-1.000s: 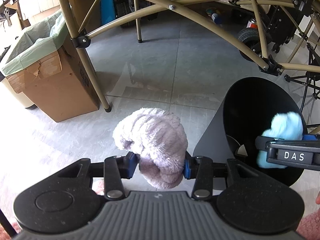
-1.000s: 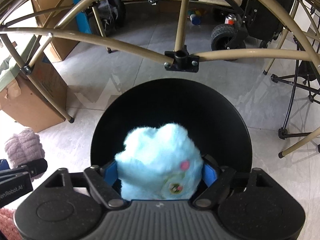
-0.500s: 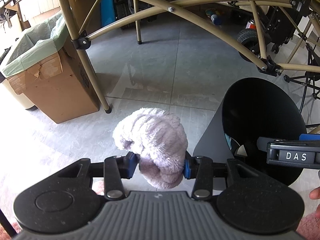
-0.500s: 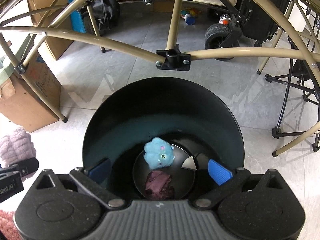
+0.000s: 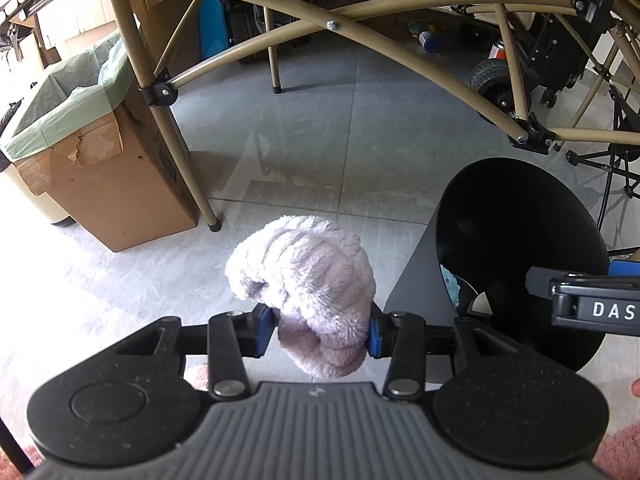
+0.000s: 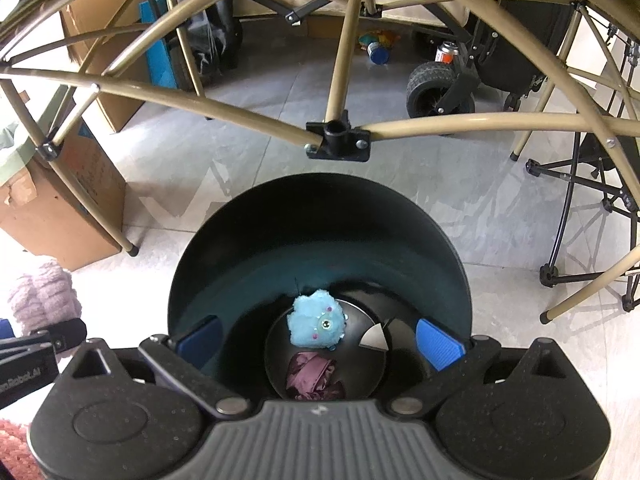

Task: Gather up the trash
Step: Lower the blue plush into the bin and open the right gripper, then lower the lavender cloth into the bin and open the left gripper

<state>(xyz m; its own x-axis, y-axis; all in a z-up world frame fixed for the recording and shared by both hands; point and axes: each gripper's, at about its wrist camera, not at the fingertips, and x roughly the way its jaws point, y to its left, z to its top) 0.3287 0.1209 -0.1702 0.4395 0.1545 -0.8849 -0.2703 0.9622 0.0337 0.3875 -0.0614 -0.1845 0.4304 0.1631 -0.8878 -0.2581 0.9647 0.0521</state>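
A fluffy lilac plush item (image 5: 308, 280) was clamped between the blue pads of the left gripper (image 5: 318, 330), held in the air above the pale tiled floor (image 5: 340, 140), just beside the outer wall of a tall black bin (image 5: 416, 276) and not over its mouth. Most of the plush bulged above and ahead of the pads, with only a narrow waist pinched between them.

Inside the bin, at the bottom, lay a fluffy blue plush item (image 6: 317, 324) touching a crumpled maroon wrapper (image 6: 314, 376), with a small white wedge-shaped scrap (image 6: 375, 339) near them.

The likely trouble, as a judgement: the lilac plush was soft and squashy, so it could slip from the pads or sag to one side if swung quickly. Released where it hung, it would have landed on the floor, not in the bin. The right gripper (image 6: 320, 342) hovered over the bin's opening, so the two tools could collide, or the plush could catch on the rim, unless the right one cleared away first.

The right gripper's jaws stood spread as wide as they go, with nothing between them and touching nothing. The left gripper's jaws were partly closed, pressing on the lilac plush from both sides. Tan folding frame poles (image 6: 224, 108) crossed behind the bin, and a lined cardboard box (image 5: 108, 184) stood well apart on the left.
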